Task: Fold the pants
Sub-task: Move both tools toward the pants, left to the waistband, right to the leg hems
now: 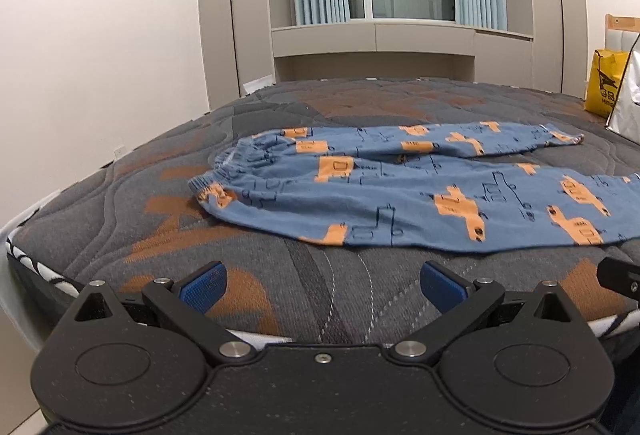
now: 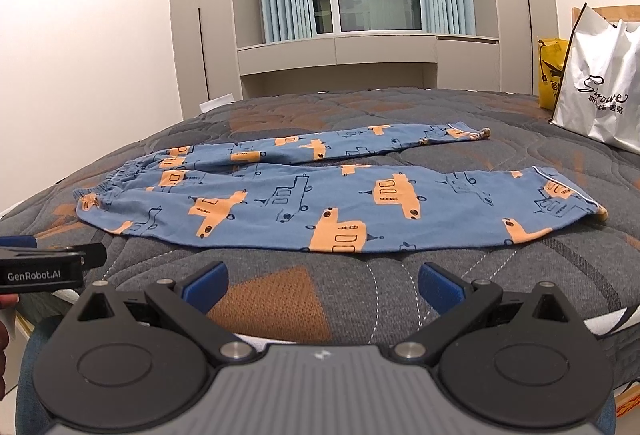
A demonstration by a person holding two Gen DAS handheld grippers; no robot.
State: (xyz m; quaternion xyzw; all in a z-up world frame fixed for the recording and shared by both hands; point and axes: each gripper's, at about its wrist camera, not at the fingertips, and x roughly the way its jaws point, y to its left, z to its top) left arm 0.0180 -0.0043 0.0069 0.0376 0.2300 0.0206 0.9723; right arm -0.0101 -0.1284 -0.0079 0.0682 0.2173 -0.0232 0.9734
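Both tools sit wide open and empty at the near edge of the bed: my left tool (image 1: pixel 322 285) and my right tool (image 2: pixel 322 285) each show their blue pads (image 1: pixel 204 283) spread far apart, with nothing between them but the quilted grey-and-orange mattress (image 2: pixel 280 299). Neither touches cloth. Just beyond them the pants (image 2: pixel 320 203) lie spread flat across the bed, blue with orange vehicle prints, the elastic waistband (image 1: pixel 228 171) toward the left and the two legs running out to the right. The near leg lies close to the tools, its cuff (image 2: pixel 592 207) at the far right; the far leg (image 2: pixel 360 143) lies behind it, angled slightly away, so the legs part toward the cuffs. At the bed's right side, well apart from the pants, stand a white shopping bag (image 2: pixel 600 95) and a yellow bag (image 2: pixel 550 75). I judge that folding has not begun: the garment is laid out but no fold is in it. The first move, as I see it, calls for my left tool to pinch the waistband edge and my right to take a cuff, so one leg can be laid over the other with the seams lined up.
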